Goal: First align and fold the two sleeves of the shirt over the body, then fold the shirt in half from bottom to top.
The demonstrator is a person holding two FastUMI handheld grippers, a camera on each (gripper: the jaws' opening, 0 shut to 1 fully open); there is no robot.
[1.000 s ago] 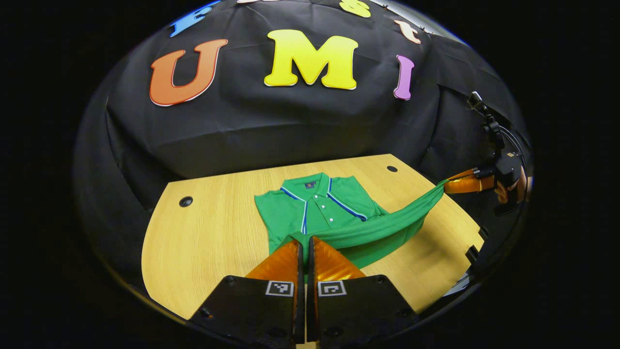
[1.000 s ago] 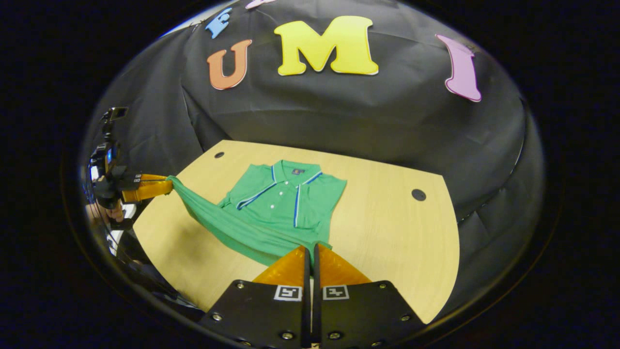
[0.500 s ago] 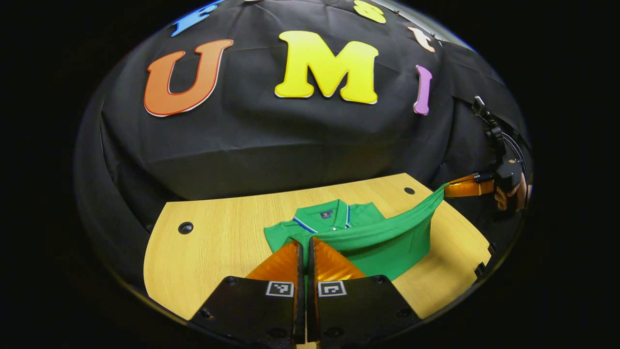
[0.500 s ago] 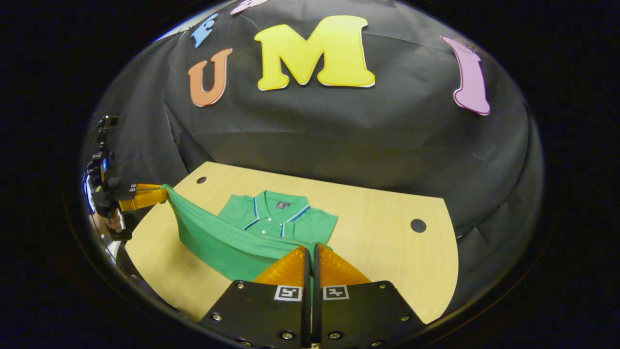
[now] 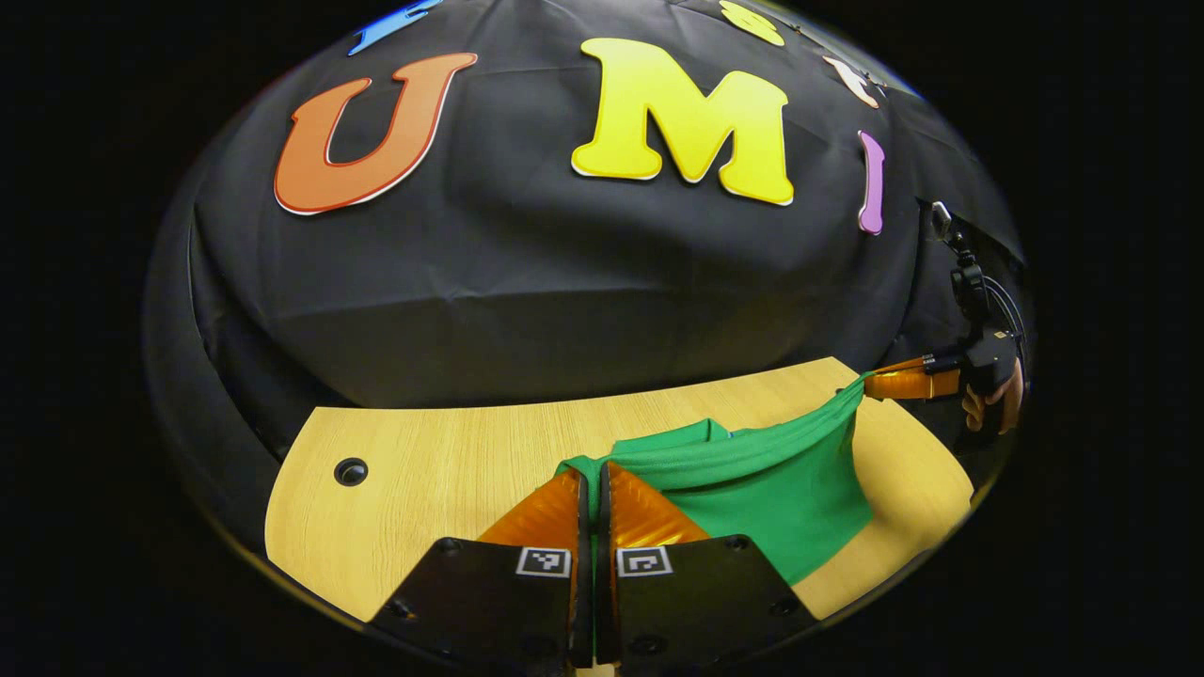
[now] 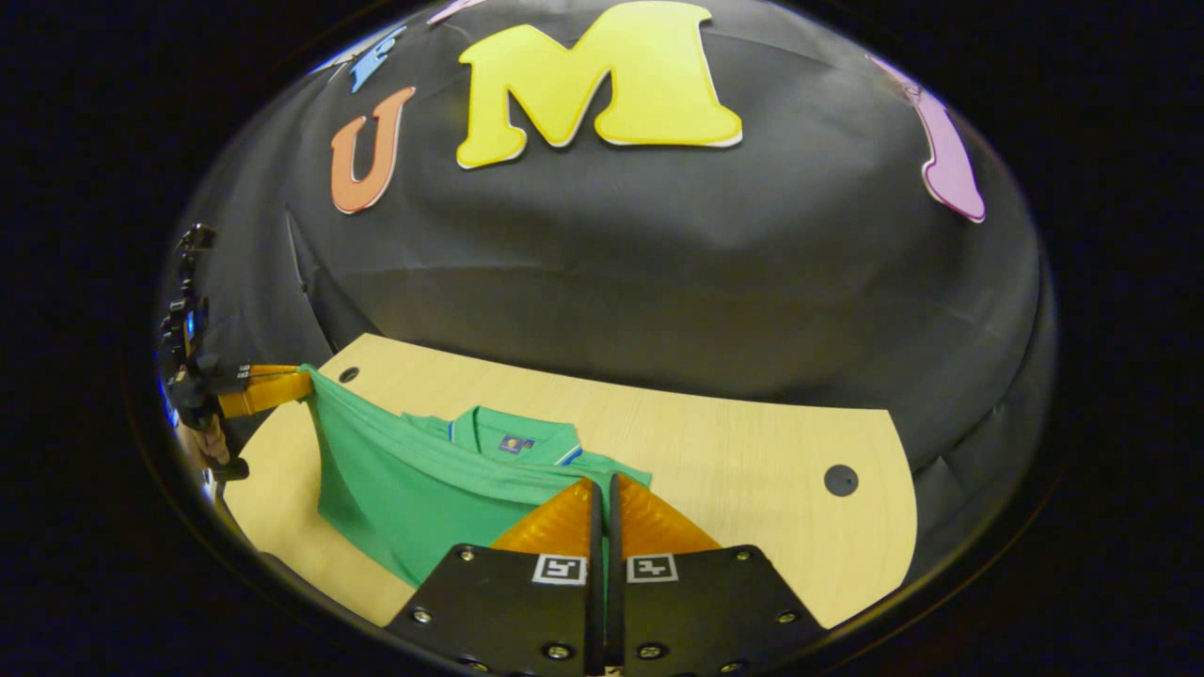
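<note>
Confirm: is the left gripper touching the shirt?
Touching. In the left gripper view the left gripper has its fingers closed on the shirt hem, cloth pinched between them and stretched toward the right gripper.

The bottom of the green shirt (image 6: 404,489) has been carried up over its front. A second ago the buttons showed; now just the collar (image 6: 513,434) peeks out.

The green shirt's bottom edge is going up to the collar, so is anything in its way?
Nothing visible is. The left gripper and right gripper hold the green polo shirt's hem stretched above the body. The collar lies bare on the light wooden table, with nothing lying between.
</note>
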